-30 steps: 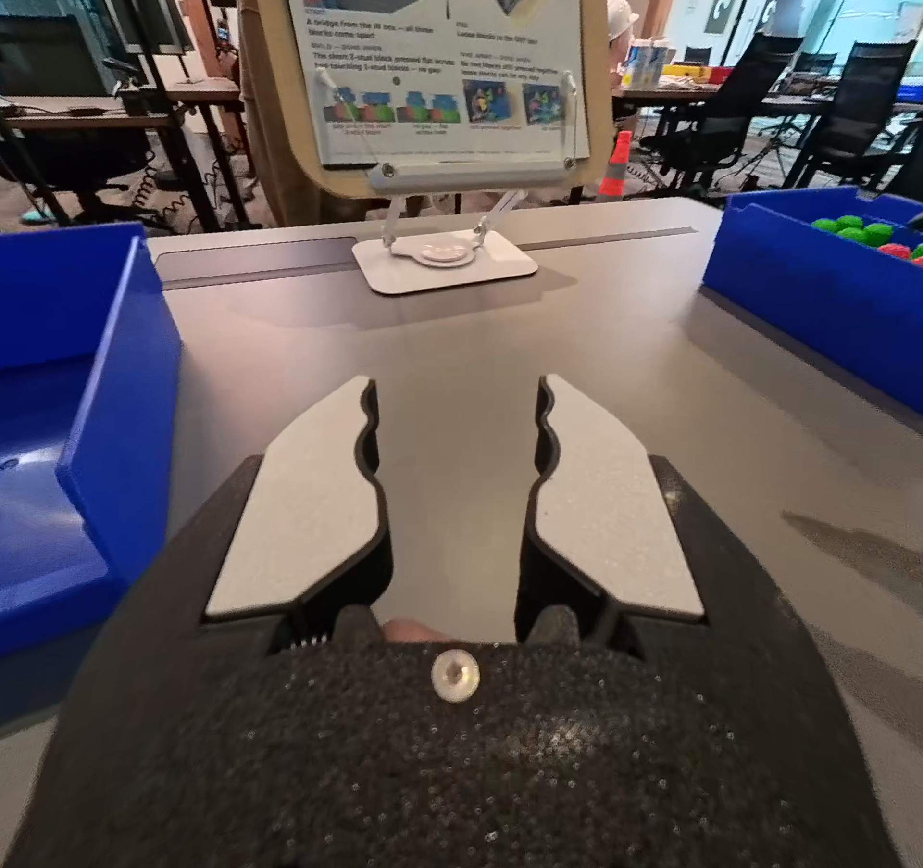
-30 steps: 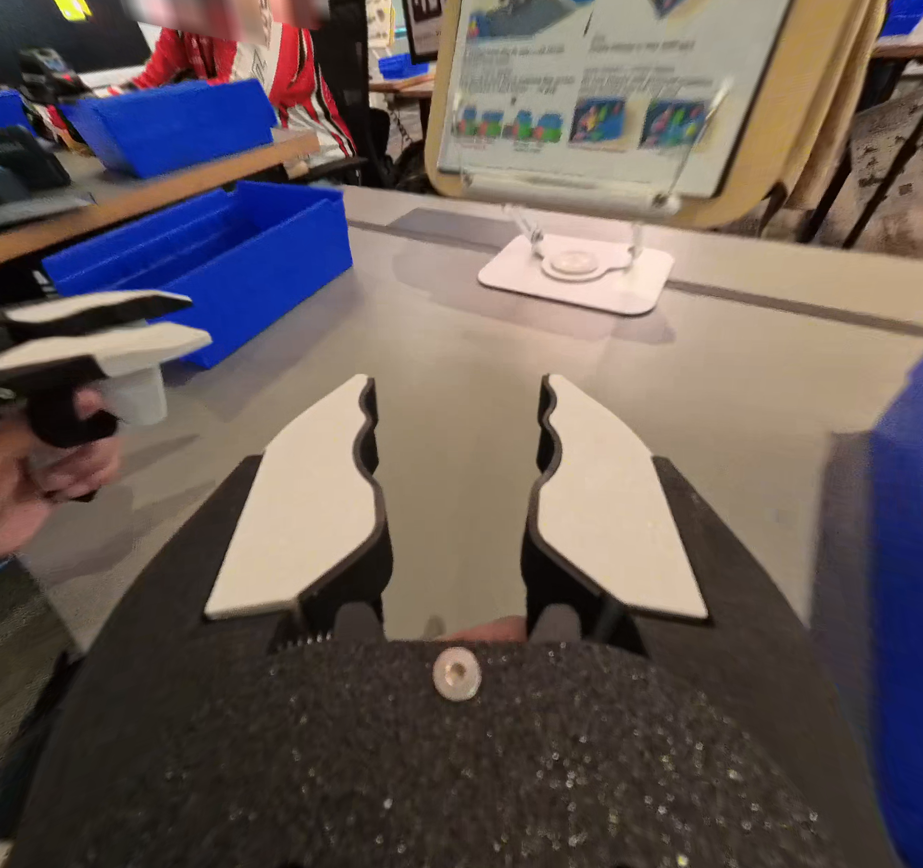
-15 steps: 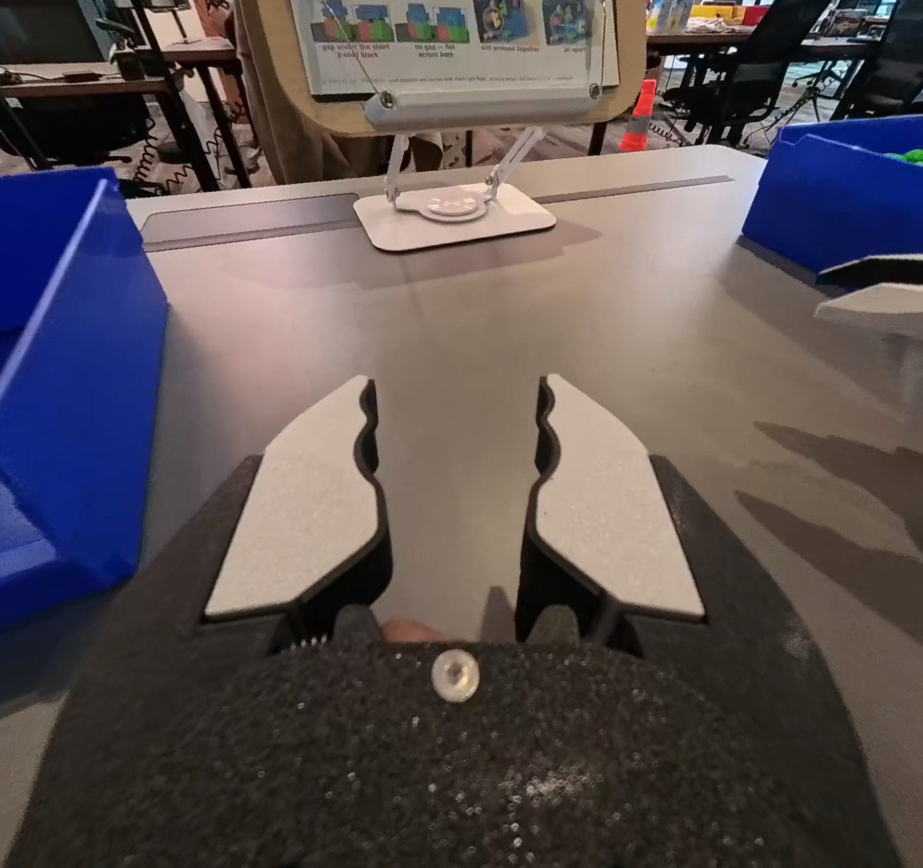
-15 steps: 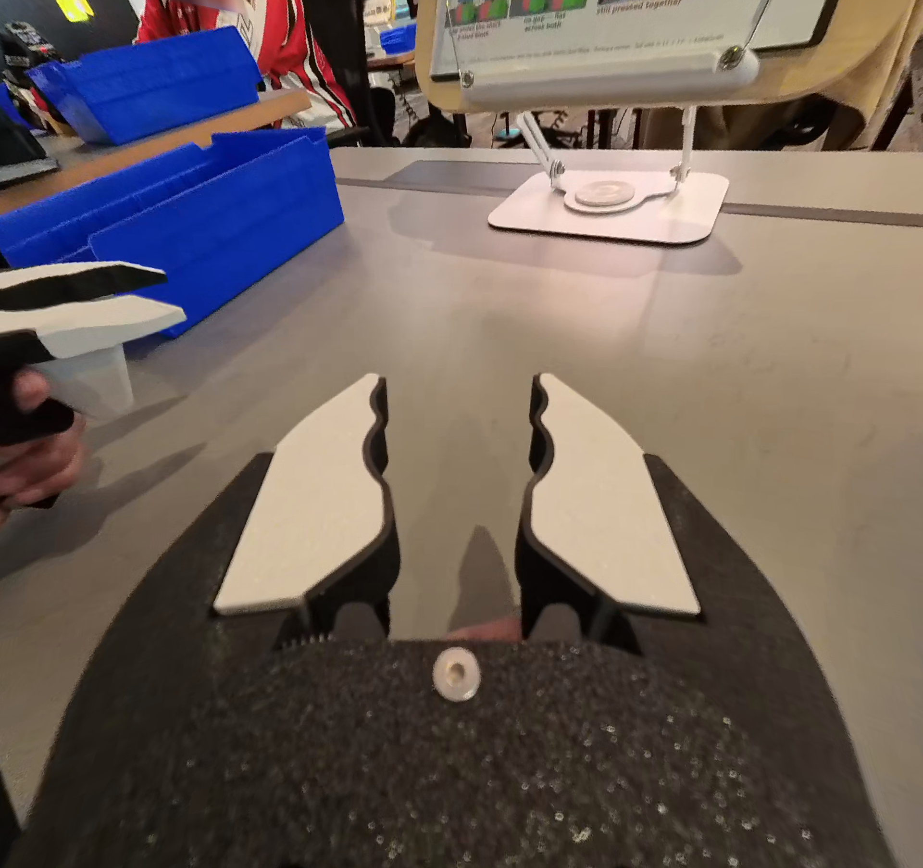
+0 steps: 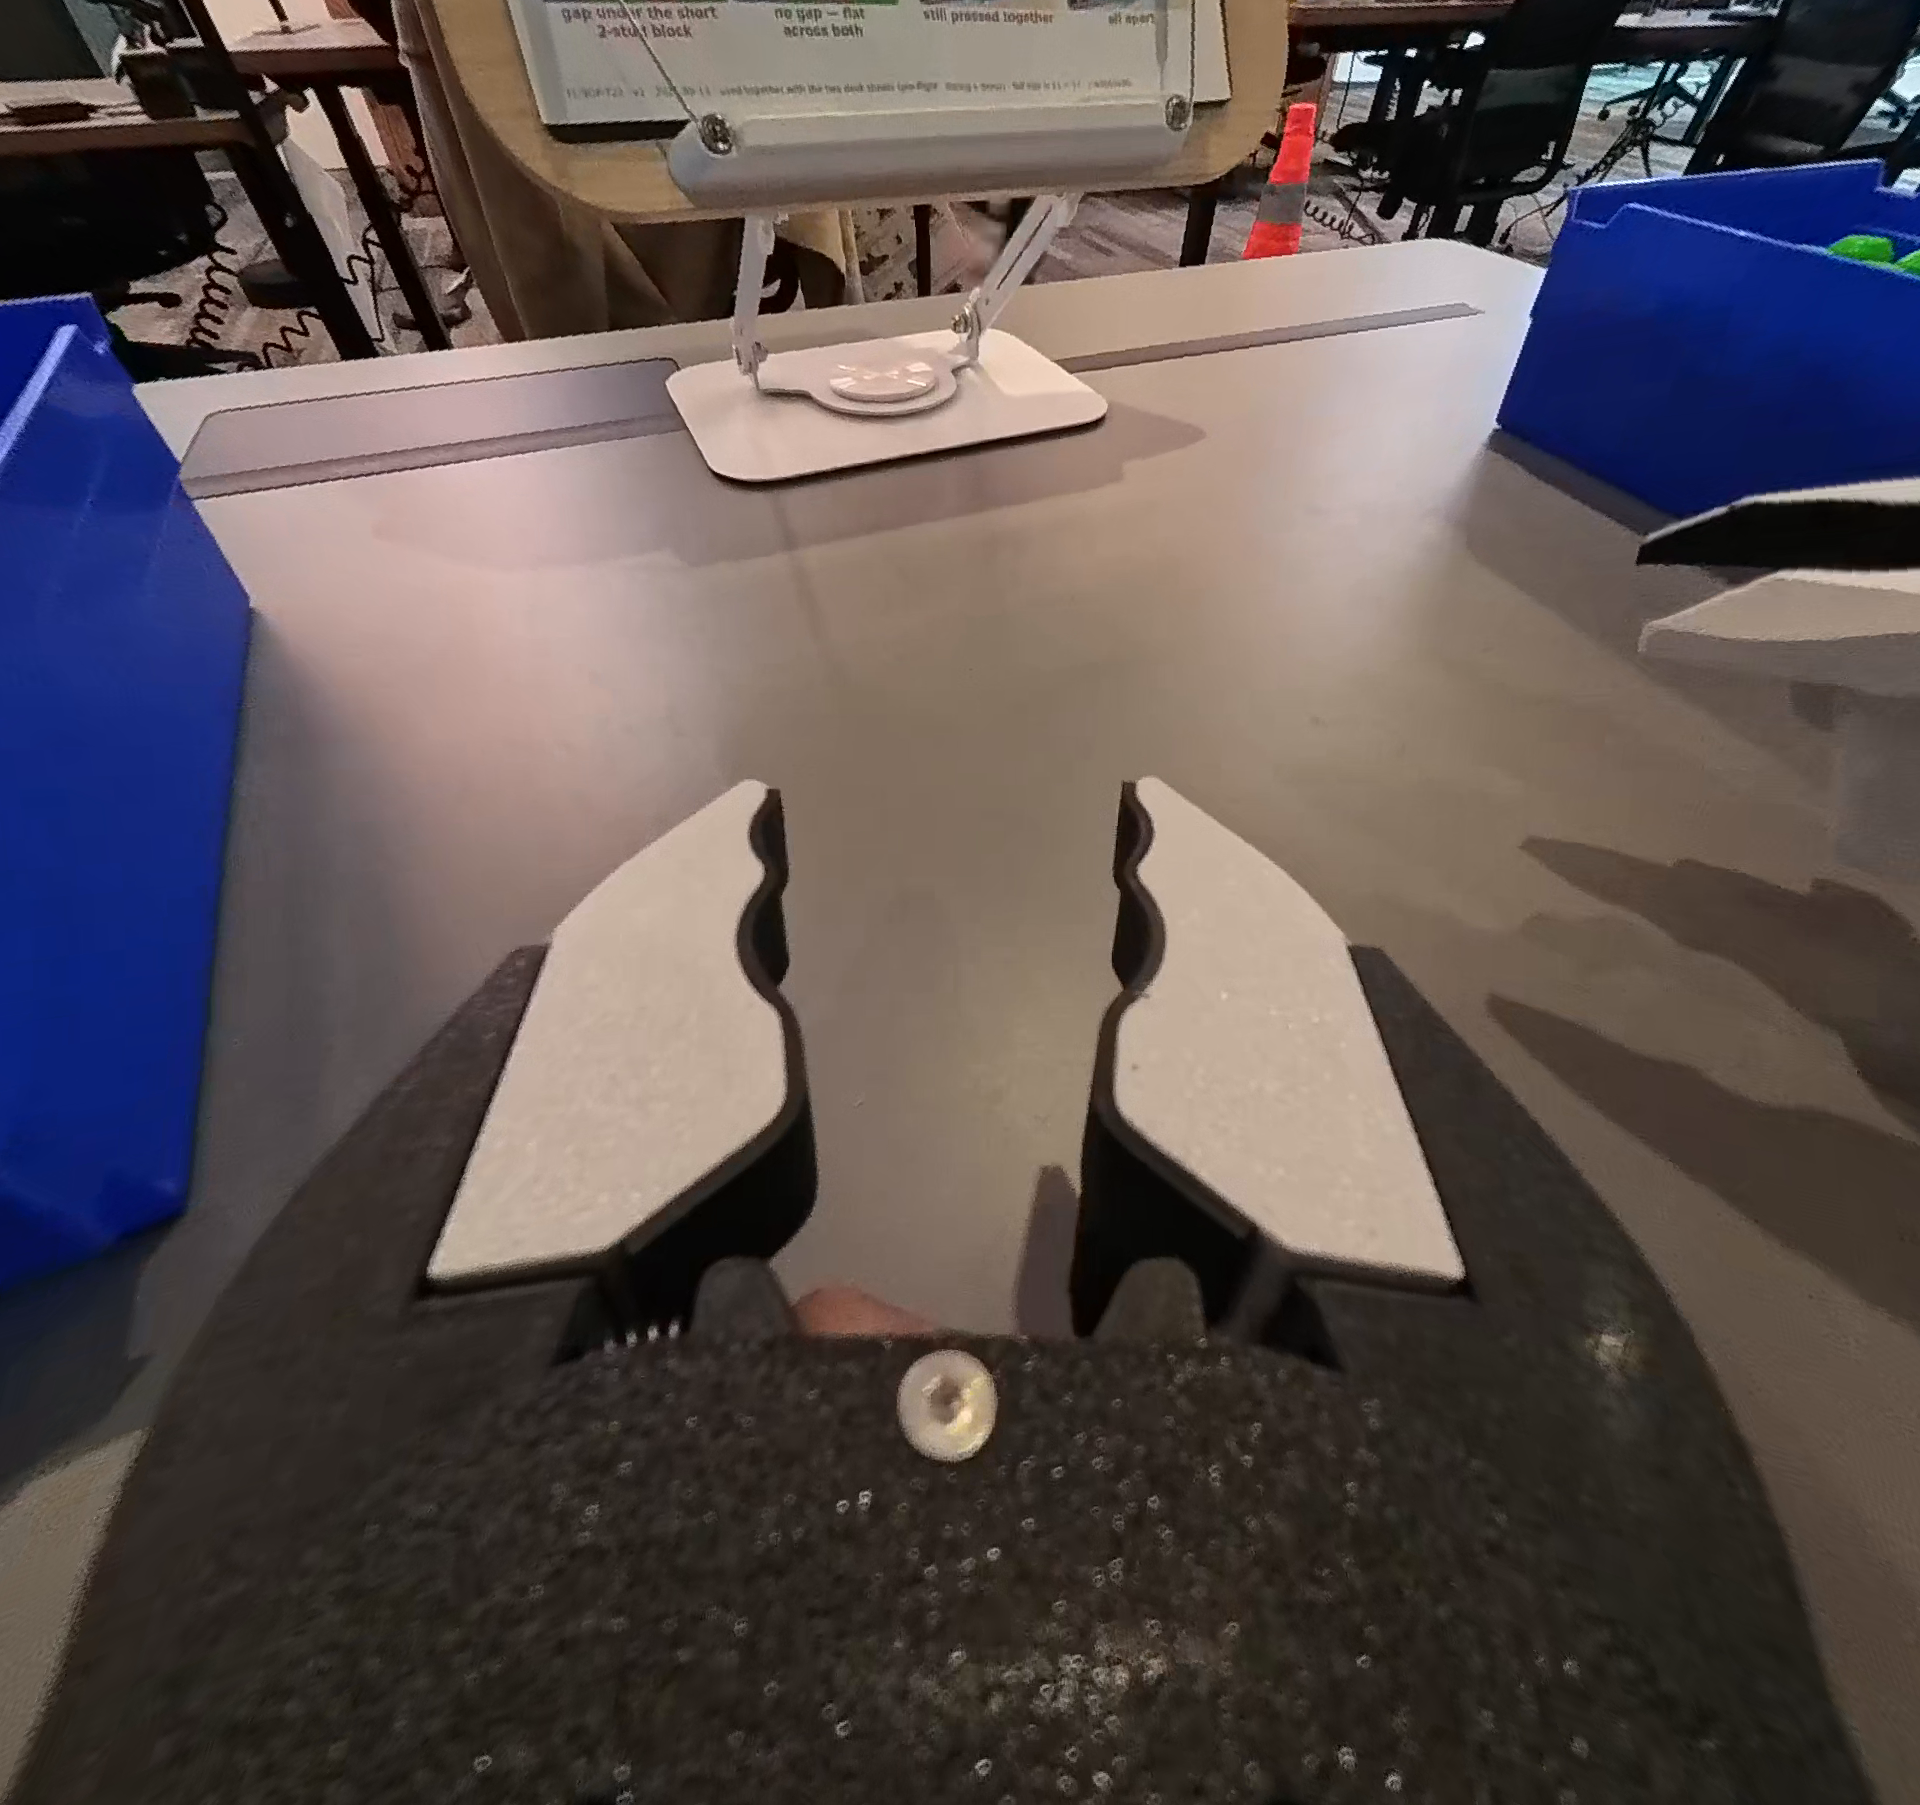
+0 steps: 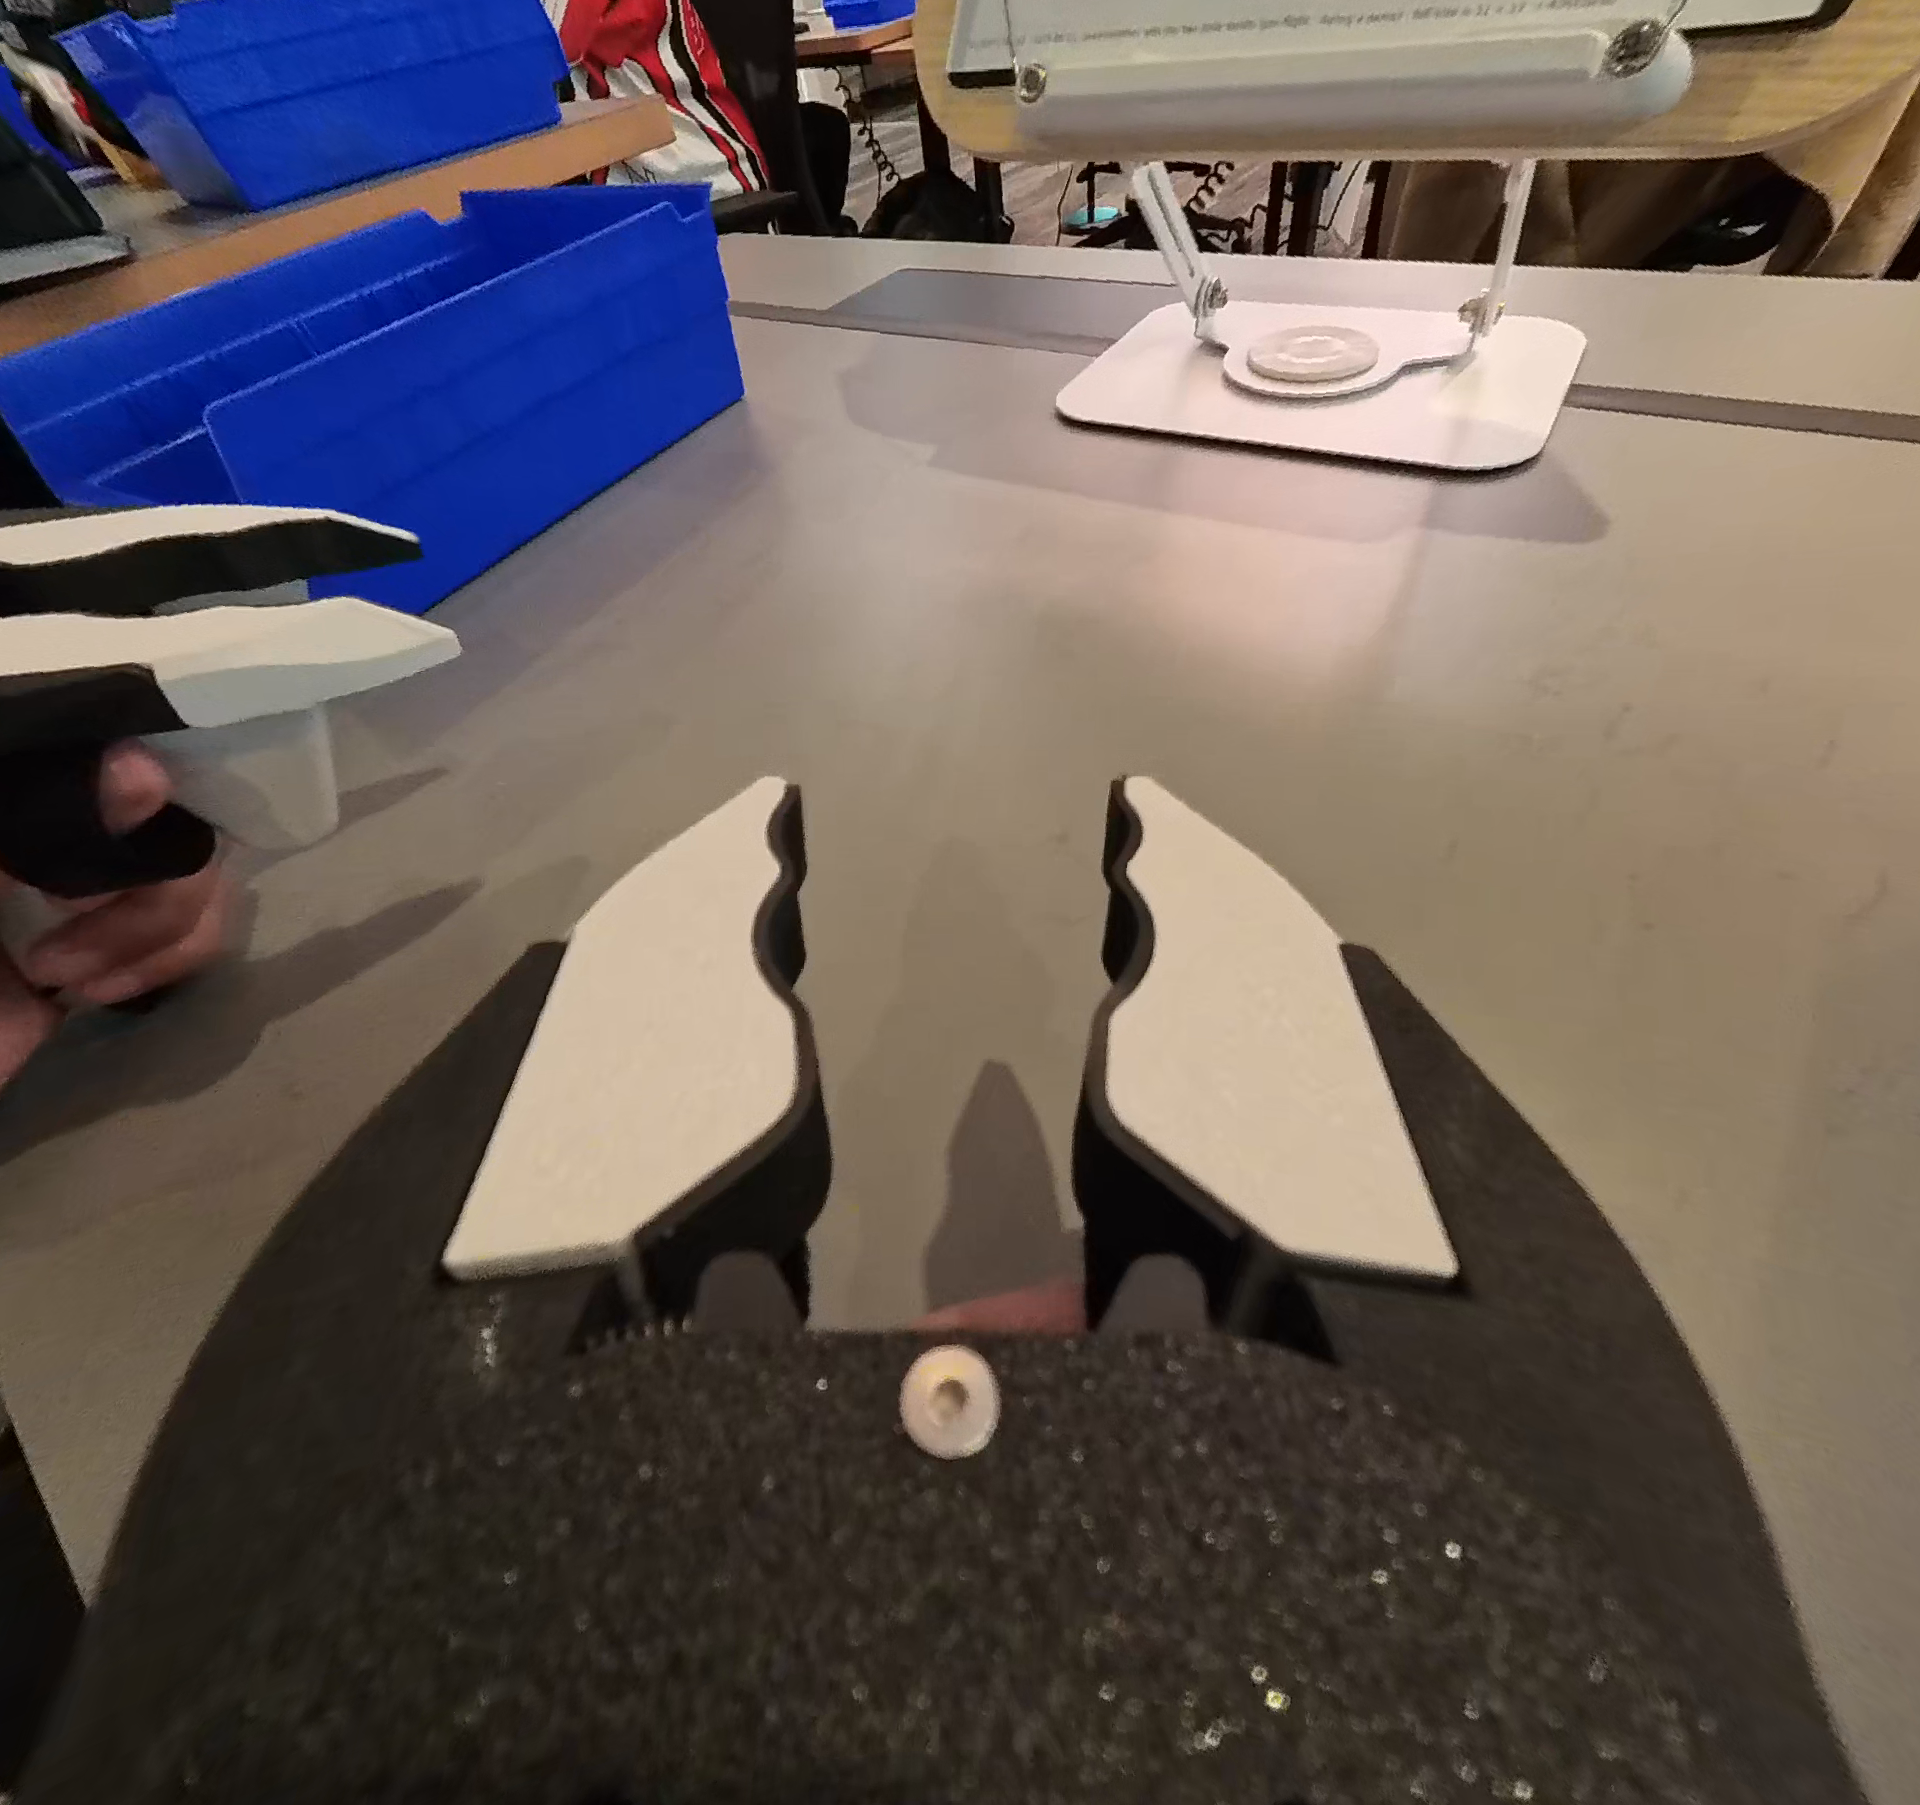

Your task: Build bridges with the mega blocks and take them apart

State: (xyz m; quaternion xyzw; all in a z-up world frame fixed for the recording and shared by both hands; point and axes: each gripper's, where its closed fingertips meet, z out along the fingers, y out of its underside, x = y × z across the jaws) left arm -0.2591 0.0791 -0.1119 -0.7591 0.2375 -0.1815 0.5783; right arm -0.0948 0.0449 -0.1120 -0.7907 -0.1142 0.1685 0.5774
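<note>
**Bench stock: two grippers, two bins on the table, one card stand**

Grippers, two: left gripper [image 5: 951,799] and right gripper [image 6: 954,794], black bodies with white finger pads, both spread wide with nothing between the fingers, both low over the smooth grey tabletop [image 5: 1039,664]. Blue plastic bins on it, two: left bin [image 6: 436,384]; right bin [image 5: 1704,353], holding the bright green mega blocks [image 5: 1870,249], only partly visible. White-based stand with printed instruction card [image 5: 883,394], one, at the far edge. Room: office desks, black chairs, an orange cone [image 5: 1283,186].
</note>
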